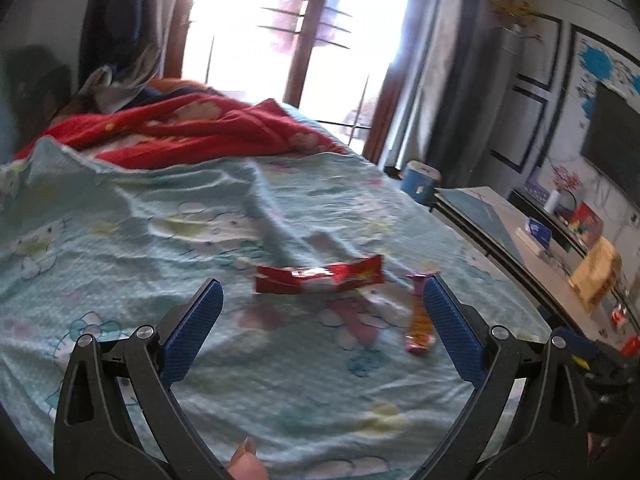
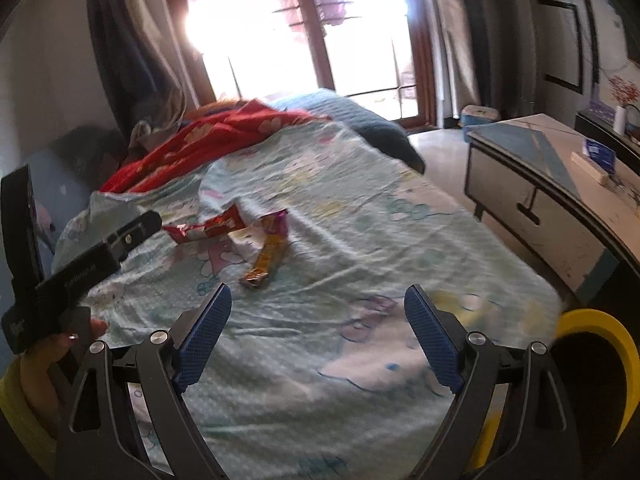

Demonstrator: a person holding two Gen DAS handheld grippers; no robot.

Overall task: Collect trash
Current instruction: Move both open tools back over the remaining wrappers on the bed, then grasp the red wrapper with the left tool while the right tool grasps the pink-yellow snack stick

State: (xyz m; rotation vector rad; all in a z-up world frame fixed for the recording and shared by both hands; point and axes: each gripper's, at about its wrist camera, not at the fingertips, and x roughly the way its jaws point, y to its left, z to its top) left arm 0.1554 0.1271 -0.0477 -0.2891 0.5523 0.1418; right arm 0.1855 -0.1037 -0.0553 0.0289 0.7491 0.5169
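Note:
Two wrappers lie on a bed's pale green cartoon-print sheet (image 1: 168, 220). A red wrapper (image 1: 320, 278) sits just beyond my left gripper (image 1: 322, 284), whose blue-padded jaws stand wide apart with nothing between them. A narrow orange and pink wrapper (image 1: 420, 320) lies right beside the right finger. In the right wrist view the red wrapper (image 2: 208, 227) and the orange wrapper (image 2: 267, 250) lie ahead and to the left of my right gripper (image 2: 318, 294), which is open over bare sheet (image 2: 360, 200). The left gripper's black body (image 2: 88, 258) shows at the left, held by a hand (image 2: 52, 354).
A red blanket (image 1: 192, 132) is bunched at the bed's far end. A yellow-rimmed bin (image 2: 592, 384) stands by the bed's near right corner. A low cabinet (image 2: 532, 184) with a blue box, a blue container (image 1: 418, 182) on the floor and a bright window door (image 1: 288, 40) lie beyond.

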